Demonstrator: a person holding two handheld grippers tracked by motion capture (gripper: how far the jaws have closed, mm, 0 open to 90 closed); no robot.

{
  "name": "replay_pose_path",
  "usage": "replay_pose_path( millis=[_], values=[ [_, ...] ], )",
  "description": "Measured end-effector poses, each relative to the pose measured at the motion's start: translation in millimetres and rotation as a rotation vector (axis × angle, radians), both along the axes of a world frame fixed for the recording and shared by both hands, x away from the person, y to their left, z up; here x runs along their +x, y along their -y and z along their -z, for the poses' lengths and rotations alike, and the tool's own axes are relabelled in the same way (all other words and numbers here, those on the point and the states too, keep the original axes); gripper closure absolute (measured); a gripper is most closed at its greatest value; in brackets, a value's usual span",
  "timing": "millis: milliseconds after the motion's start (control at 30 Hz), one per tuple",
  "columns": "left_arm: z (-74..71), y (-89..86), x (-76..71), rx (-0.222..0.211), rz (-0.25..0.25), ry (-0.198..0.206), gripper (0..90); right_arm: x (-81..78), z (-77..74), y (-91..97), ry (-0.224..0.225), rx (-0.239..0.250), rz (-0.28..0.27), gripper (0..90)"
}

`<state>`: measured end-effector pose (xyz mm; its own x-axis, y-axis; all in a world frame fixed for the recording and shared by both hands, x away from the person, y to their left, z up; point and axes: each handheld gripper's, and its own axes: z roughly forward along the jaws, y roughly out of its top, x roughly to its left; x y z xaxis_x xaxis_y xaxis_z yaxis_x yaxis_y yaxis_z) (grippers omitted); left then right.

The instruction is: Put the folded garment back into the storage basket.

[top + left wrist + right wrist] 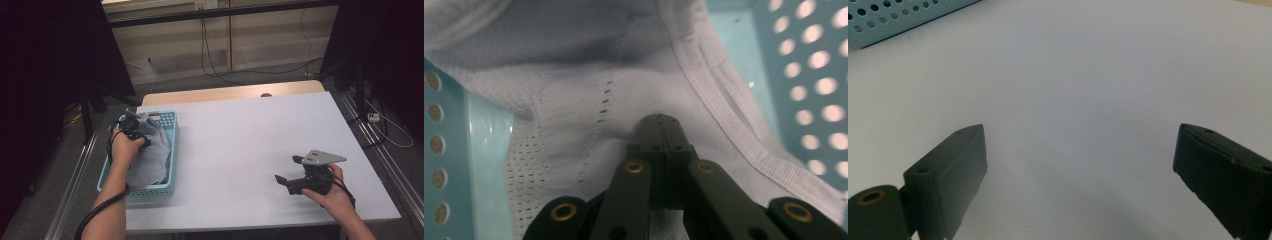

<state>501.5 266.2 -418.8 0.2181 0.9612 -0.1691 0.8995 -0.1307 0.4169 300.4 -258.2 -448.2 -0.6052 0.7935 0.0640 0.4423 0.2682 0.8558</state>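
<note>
Inside the basket (172, 150), the left gripper (659, 120) presses together on the pale garment (589, 75) directly beneath it; the right gripper (1078, 165), spread, sits far right of the basket.

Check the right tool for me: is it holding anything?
No. In the right gripper view the right tool has its jaws wide apart over the bare white table, with nothing between them.

White table (240, 150) takes up the middle, bare wooden strip (230, 93) along its far edge. Behind it, black cables (210, 55) dangle down a pale wall (170, 45), grey floor (395, 150) alongside.
</note>
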Motion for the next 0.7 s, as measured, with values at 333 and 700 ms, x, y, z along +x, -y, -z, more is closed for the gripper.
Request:
replay_pose_path(
  millis=[333,700],
  values=[
    [-15.3,1.0,-0.4,-0.02,0.006,0.008,90.0,0.4,0.4,-1.2,0.0,-0.004,-0.005,7.3],
    [-43.7,7.7,-9.6,-0.081,0.044,0.058,72.2,-0.3,-1.8,2.3,0.006,0.002,0.006,7.2]
  ],
)
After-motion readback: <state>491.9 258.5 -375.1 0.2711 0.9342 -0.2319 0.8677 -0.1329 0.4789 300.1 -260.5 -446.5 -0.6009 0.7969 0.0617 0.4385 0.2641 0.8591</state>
